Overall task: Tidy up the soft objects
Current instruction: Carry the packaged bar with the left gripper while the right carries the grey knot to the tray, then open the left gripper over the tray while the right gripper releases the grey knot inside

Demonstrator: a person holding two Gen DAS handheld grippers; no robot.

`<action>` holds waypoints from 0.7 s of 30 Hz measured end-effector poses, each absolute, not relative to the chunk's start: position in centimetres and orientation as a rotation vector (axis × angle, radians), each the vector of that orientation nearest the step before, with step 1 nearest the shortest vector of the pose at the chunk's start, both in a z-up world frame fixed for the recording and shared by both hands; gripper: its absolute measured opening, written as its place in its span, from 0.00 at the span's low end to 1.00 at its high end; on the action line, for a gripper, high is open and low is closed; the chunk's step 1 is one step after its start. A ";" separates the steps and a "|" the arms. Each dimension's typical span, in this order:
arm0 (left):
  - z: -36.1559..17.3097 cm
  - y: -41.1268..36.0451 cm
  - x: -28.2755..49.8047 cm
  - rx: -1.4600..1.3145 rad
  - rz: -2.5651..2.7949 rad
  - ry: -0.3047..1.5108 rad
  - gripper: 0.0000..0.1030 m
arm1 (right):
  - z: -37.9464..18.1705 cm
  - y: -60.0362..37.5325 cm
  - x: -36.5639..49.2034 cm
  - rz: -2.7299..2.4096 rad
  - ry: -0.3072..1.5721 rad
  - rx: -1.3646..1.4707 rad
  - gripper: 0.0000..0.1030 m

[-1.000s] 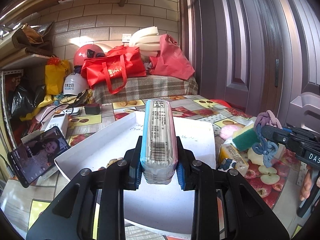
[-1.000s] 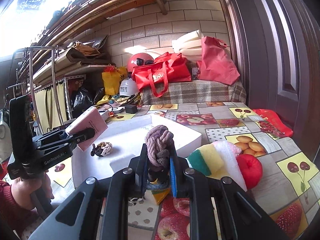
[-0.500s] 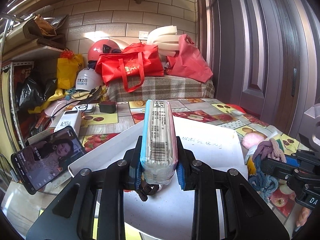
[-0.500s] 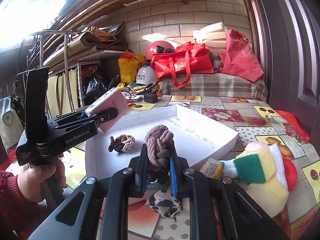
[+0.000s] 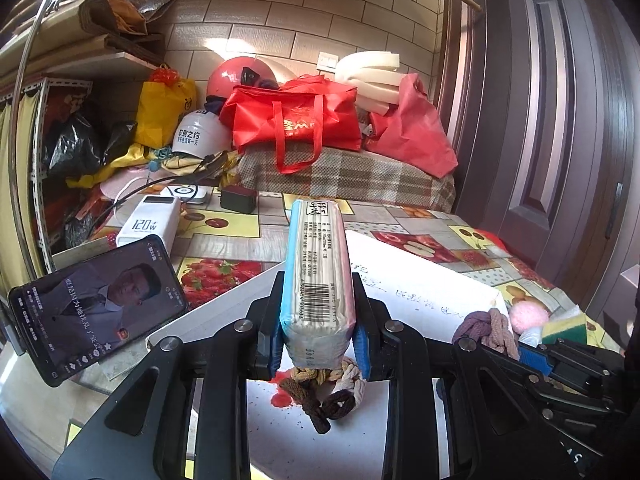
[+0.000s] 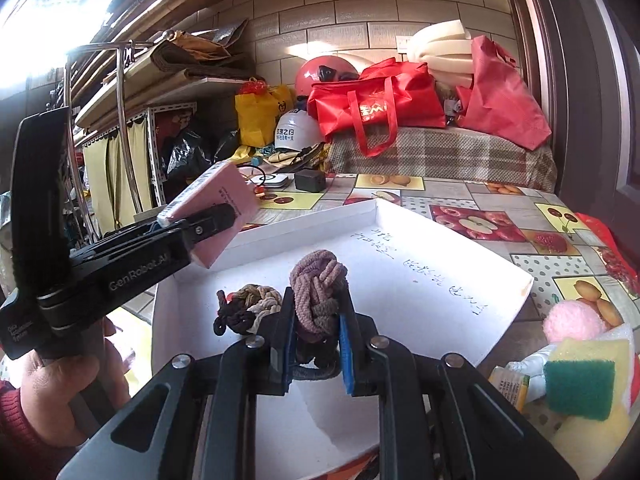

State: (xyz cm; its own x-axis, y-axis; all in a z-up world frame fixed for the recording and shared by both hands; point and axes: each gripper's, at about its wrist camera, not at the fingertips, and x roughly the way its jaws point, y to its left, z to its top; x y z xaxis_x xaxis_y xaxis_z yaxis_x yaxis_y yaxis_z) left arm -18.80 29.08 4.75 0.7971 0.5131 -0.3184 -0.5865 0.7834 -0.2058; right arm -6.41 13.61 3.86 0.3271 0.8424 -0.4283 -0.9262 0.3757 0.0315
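My left tool (image 5: 318,344) is clamped on a pack of tissues (image 5: 318,268), held on edge over the near left corner of the white tray (image 6: 400,240), and my right tool (image 6: 316,344) is clenched on a mauve knotted rope (image 6: 318,284) over the tray's front part. A brown-and-cream knotted rope (image 6: 246,306) already lies in the tray, right under the tissue pack as my left camera shows it. The trouble I foresee is crowding: both tools hang close together above the same corner, so if I lower them at once the fingers may knock each other or shove the rope lying there. If I let the tissue pack go while it stands on its narrow edge, it will likely topple, maybe onto that rope or over the low rim. The mauve rope is springy and could roll when freed. The sponge (image 6: 580,384) and pink pompom (image 6: 572,320) wait on the bench just outside the tray's right edge. I hold both handles tilted gently downward, the left reaching in from the tray's left side, my hand (image 6: 60,392) gripping low on its handle.
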 end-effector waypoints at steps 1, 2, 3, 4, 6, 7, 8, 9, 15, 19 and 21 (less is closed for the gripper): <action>4.7 29.2 -18.8 -0.313 0.601 0.252 0.26 | 3.8 13.9 -5.8 1.153 0.417 -0.234 0.16; 4.7 29.3 -18.8 -0.318 0.600 0.253 0.26 | 3.8 14.3 -5.2 1.132 0.422 -0.236 0.16; 4.7 29.3 -18.8 -0.319 0.603 0.254 0.26 | 3.8 14.6 -4.6 1.114 0.432 -0.233 0.16; 4.7 29.2 -18.7 -0.320 0.603 0.256 0.26 | 3.8 14.8 -4.0 1.101 0.442 -0.227 0.16; 4.8 29.2 -18.5 -0.315 0.606 0.259 0.26 | 3.9 15.3 -3.2 1.076 0.451 -0.220 0.16; 4.8 29.2 -18.4 -0.312 0.607 0.261 0.26 | 3.8 15.4 -2.9 1.069 0.456 -0.218 0.16; 4.8 29.2 -18.3 -0.307 0.609 0.263 0.26 | 3.7 15.6 -2.8 1.064 0.466 -0.218 0.17; 4.8 29.1 -18.2 -0.301 0.610 0.266 0.26 | 3.7 15.6 -2.7 1.062 0.472 -0.221 0.17; 4.8 28.5 -17.7 -0.256 0.614 0.277 0.39 | 4.0 15.4 -3.4 1.068 0.430 -0.228 0.25; 5.0 28.1 -18.0 -0.232 0.639 0.258 1.00 | 4.4 14.9 -4.1 1.051 0.377 -0.221 0.86; 5.0 28.1 -18.2 -0.235 0.642 0.250 1.00 | 4.6 14.7 -4.6 1.045 0.339 -0.222 0.86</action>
